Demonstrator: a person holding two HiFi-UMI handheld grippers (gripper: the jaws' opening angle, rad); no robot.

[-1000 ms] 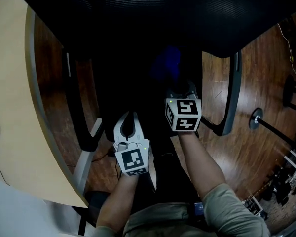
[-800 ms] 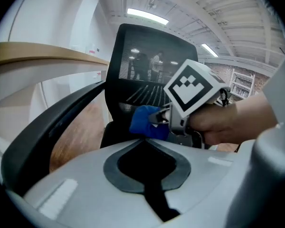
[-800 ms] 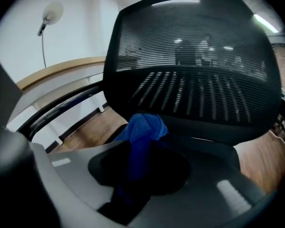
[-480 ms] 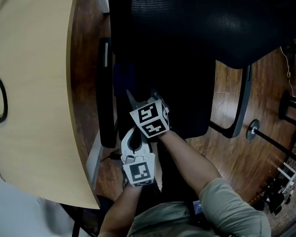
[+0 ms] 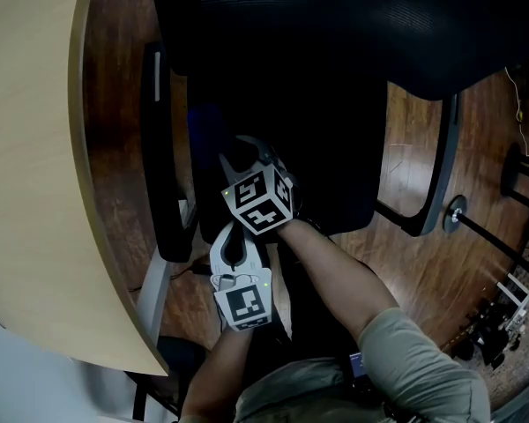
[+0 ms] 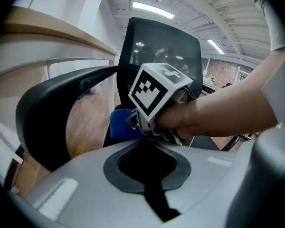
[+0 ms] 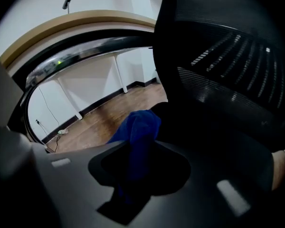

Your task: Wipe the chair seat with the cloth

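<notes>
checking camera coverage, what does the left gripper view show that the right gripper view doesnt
Only the left gripper view: the right gripper from outside, with its marker cube and the hand around it.
Only the right gripper view: the cloth running down between that gripper's own jaws, which grip it.
Both: the blue cloth, the chair back, an armrest and the wooden floor.

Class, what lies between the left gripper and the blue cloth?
The right gripper, clamping the blue cloth, and the hand holding it; the left gripper view shows this.
</notes>
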